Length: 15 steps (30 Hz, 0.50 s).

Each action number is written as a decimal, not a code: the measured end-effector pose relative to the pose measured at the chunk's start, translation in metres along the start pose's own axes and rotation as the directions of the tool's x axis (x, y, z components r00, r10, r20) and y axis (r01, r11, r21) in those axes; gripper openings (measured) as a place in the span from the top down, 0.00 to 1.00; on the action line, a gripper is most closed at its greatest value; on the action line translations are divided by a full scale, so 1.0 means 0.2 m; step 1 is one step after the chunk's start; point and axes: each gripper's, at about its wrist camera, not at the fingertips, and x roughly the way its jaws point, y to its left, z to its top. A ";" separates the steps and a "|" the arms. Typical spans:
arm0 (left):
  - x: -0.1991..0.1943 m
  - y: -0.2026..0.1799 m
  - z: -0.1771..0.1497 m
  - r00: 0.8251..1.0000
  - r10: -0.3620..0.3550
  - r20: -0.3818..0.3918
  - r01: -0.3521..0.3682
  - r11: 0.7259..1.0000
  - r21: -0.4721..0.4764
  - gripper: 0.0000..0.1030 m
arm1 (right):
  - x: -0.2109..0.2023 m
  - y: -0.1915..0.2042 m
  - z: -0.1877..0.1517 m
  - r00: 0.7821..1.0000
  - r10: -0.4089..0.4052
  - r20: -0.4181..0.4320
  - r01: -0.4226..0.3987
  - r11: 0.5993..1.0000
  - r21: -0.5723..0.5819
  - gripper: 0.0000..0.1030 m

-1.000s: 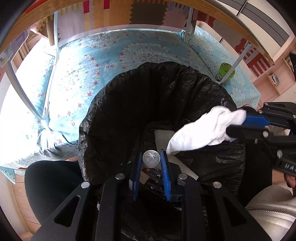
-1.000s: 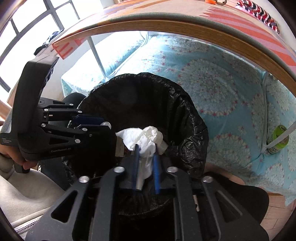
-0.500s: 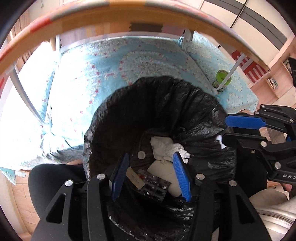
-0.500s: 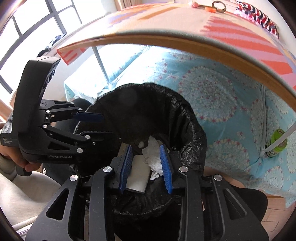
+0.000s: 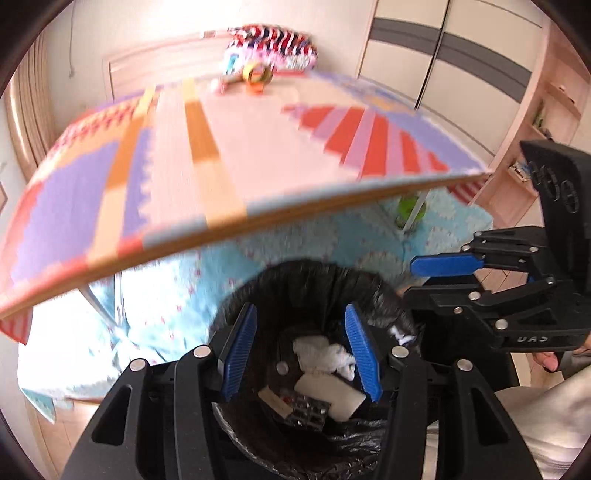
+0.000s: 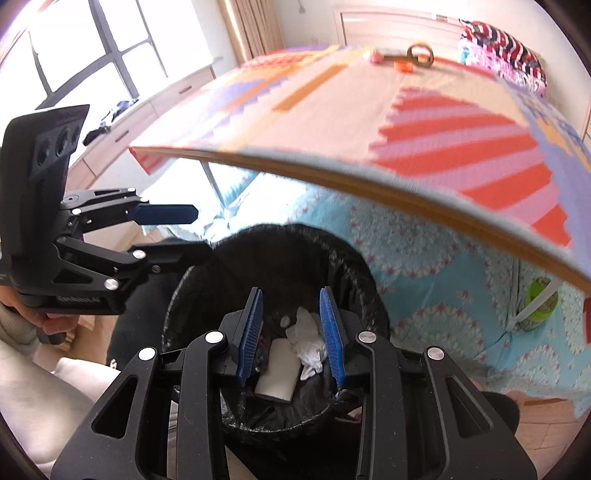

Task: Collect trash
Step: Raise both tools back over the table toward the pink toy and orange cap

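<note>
Tissue (image 5: 325, 352) and cap (image 5: 282, 367) now lie in bin (image 5: 236, 310); our left claw (image 5: 301, 354) and right claw (image 6: 291, 336) both gape empty. Next trash.

home bedroom | wardrobe (image 5: 461, 62) | curtains (image 6: 255, 26) | patterned rug (image 6: 424, 236)

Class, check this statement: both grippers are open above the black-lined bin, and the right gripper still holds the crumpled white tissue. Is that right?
Not quite. The right gripper holds nothing: its jaws stand apart and the tissue lies inside the bin, beside a flat white packet, as the right wrist view shows. The left gripper is open too, above the bin.
</note>
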 end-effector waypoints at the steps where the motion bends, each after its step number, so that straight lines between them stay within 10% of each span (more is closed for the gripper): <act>1: -0.02 0.00 0.02 1.000 0.001 0.014 -0.001 1.000 0.006 0.53 | -0.02 0.00 0.02 1.000 -0.002 0.017 0.002 1.000 -0.001 0.69; 15: -0.18 0.06 0.38 0.984 0.058 0.166 -0.065 0.997 0.041 0.53 | -0.20 -0.06 0.28 0.985 -0.030 0.169 0.034 0.999 -0.023 0.67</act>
